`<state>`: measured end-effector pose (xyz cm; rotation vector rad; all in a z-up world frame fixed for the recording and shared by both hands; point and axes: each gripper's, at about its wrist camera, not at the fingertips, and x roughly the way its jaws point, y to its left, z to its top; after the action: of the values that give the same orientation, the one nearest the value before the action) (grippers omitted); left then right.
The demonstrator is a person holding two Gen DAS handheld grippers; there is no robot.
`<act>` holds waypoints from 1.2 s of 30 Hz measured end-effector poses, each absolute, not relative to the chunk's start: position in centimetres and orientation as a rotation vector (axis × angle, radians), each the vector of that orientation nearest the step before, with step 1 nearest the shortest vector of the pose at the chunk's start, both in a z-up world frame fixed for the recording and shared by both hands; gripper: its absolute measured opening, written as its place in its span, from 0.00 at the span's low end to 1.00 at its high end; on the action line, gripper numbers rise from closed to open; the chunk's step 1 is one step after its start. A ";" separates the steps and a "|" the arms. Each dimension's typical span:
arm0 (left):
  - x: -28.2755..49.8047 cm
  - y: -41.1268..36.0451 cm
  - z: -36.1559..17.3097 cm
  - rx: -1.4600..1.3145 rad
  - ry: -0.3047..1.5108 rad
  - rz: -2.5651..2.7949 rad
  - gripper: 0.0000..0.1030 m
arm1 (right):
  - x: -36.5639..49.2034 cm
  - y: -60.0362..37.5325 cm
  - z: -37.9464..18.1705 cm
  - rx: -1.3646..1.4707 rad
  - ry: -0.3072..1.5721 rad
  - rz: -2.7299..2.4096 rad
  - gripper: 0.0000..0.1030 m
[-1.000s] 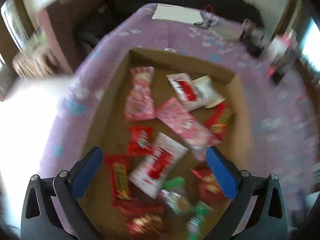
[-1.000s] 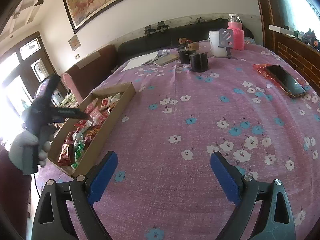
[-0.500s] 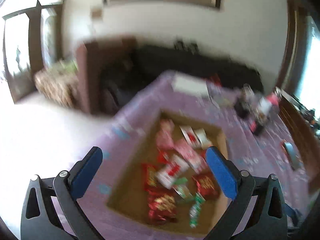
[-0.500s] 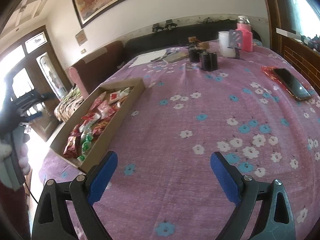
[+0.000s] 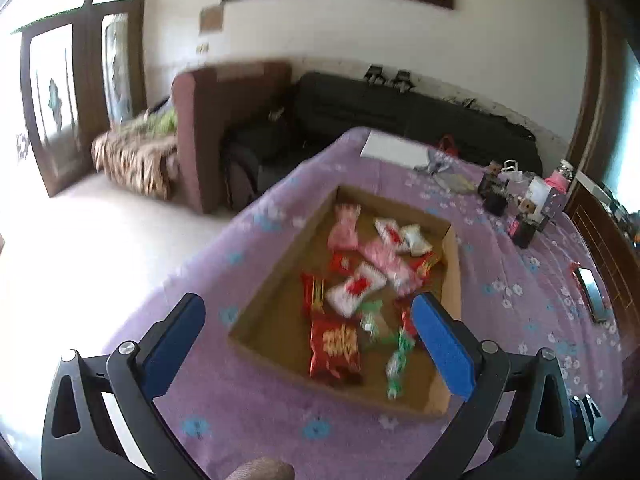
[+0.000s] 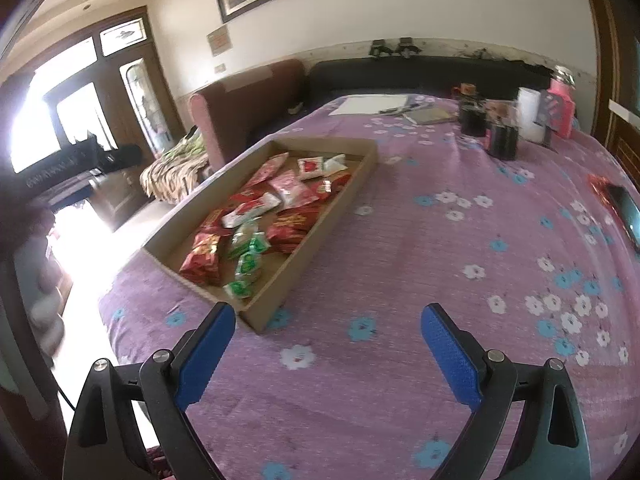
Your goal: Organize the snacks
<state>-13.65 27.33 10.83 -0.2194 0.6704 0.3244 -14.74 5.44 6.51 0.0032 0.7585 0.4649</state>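
Left wrist view: the left gripper [image 5: 308,344] hangs above the near end of the cardboard tray [image 5: 276,280], fingers spread wide, gripping nothing. Snack packets [image 5: 352,292] lie jumbled inside (red, pink, white, green). Over on the purple floral tablecloth [image 6: 460,248], the right gripper [image 6: 328,350] is spread wide too, empty, just beside the tray's near corner.

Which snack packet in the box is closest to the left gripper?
The big red packet with gold writing, lying at the near end of the cardboard box. The pink and white packets sit farther back.
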 end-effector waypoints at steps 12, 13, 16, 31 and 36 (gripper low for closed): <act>-14.2 28.9 7.7 -0.233 0.758 0.387 1.00 | -15.7 9.3 6.8 -0.046 0.742 0.510 0.92; -14.2 29.1 7.6 -0.234 0.760 0.392 1.00 | -15.7 9.5 6.7 -0.048 0.745 0.511 0.92; -14.2 29.5 7.1 -0.239 0.774 0.389 1.00 | -15.4 10.1 6.5 -0.059 0.754 0.507 0.92; -13.8 32.2 4.9 -0.306 0.828 0.370 1.00 | -13.6 12.6 7.2 -0.091 0.744 0.494 0.92; -13.7 32.7 4.4 -0.323 0.840 0.369 1.00 | -13.2 13.3 6.8 -0.098 0.756 0.499 0.92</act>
<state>-13.69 32.66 4.40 -0.3234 0.8396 0.3688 -13.23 13.32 6.84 -0.0983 0.7563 0.4989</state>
